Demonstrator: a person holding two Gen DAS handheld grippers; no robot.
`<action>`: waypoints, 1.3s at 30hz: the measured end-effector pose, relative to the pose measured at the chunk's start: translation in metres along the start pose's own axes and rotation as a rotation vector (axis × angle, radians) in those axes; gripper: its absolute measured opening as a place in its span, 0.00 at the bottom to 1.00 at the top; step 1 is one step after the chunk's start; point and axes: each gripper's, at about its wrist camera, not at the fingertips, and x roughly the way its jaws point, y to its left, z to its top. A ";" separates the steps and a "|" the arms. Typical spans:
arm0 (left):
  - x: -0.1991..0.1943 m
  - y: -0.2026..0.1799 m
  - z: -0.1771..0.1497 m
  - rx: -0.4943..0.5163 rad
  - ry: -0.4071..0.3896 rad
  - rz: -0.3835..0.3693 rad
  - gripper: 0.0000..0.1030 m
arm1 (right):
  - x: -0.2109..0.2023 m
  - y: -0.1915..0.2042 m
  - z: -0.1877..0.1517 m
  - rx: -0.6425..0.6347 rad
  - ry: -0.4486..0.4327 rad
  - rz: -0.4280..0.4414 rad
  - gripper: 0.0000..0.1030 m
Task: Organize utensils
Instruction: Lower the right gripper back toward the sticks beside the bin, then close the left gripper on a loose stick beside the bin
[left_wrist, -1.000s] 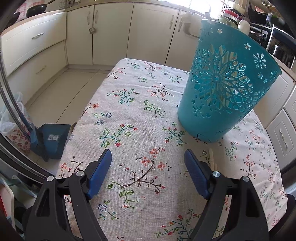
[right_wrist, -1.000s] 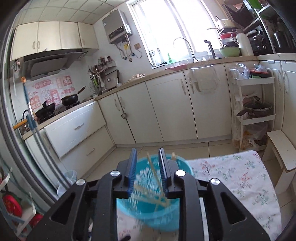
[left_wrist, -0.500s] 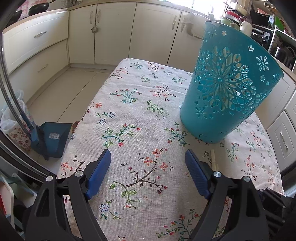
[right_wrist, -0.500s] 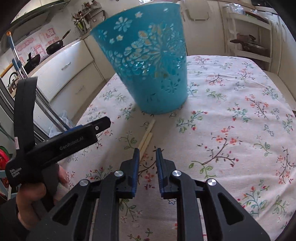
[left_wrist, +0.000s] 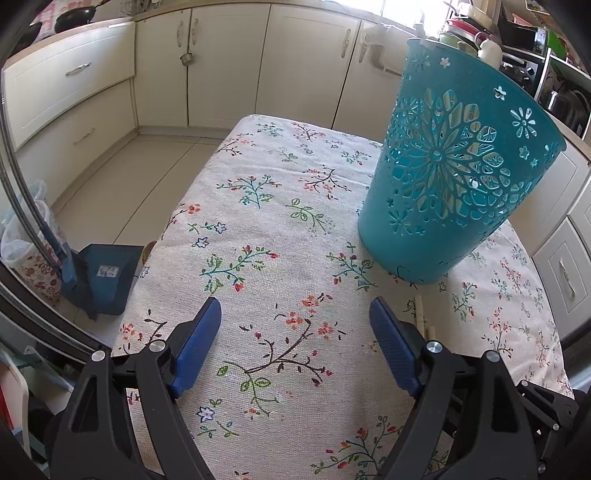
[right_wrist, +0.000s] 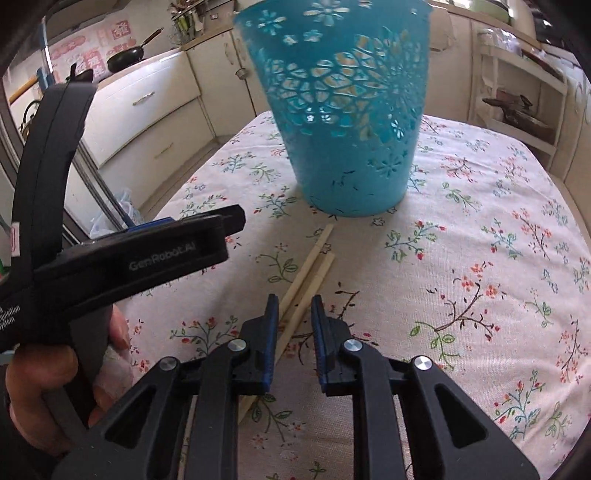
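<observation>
A tall teal cut-out basket (left_wrist: 454, 192) (right_wrist: 351, 129) stands upright on the floral tablecloth (left_wrist: 258, 221). Two pale wooden chopsticks (right_wrist: 314, 258) (left_wrist: 421, 314) lie side by side on the cloth just in front of its base. My right gripper (right_wrist: 294, 301) hangs low over their near part, its jaws a narrow gap apart; one chopstick runs through the gap and the pads do not press on it. My left gripper (left_wrist: 294, 308) is wide open over bare cloth, left of the chopsticks, with nothing between its fingers. A hand (right_wrist: 44, 369) holds it.
Cream kitchen cabinets (left_wrist: 229, 66) run behind the table. A blue dustpan (left_wrist: 103, 273) and a bag (left_wrist: 26, 258) sit on the floor off the table's left edge. A white shelf rack (right_wrist: 517, 110) stands at the far right.
My right gripper dropped from above the basket's mouth to the table and now sits over the chopsticks, its jaws slightly narrower. The left gripper stayed put.
</observation>
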 end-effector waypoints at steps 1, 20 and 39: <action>0.000 0.000 0.000 -0.002 0.000 -0.001 0.76 | -0.001 -0.002 -0.001 -0.014 0.006 -0.009 0.17; 0.012 -0.085 -0.012 0.341 0.088 -0.052 0.63 | -0.022 -0.081 -0.012 0.135 -0.025 -0.021 0.10; -0.027 -0.088 -0.012 0.422 0.265 -0.299 0.05 | -0.022 -0.095 -0.012 0.229 -0.032 0.076 0.10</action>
